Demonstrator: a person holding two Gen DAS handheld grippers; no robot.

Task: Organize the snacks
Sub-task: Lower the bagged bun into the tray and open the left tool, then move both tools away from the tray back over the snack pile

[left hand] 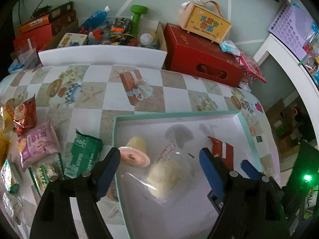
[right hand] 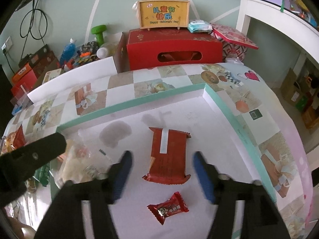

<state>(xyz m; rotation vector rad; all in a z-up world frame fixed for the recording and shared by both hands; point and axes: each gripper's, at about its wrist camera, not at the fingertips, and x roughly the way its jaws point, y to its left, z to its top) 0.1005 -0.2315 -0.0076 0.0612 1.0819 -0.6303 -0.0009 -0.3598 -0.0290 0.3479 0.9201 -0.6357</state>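
- Left gripper [left hand: 159, 159] gapes wide, empty, above a clear-wrapped pastry [left hand: 171, 171], its label blurred.
- Right gripper [right hand: 162, 171] stands apart, straddling without touching the red snack packet [right hand: 169, 157] in the mint-rimmed box [right hand: 139, 99].

Black hand-held gripper [right hand: 162, 171] arms, blue fingers [right hand: 201, 177].

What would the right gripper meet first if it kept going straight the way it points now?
Most likely the red-brown snack packet lying flat in the teal-rimmed tray. It sits centred between the open fingers of the right gripper, just ahead of them, with nothing in between. How much gap remains is hard to judge.
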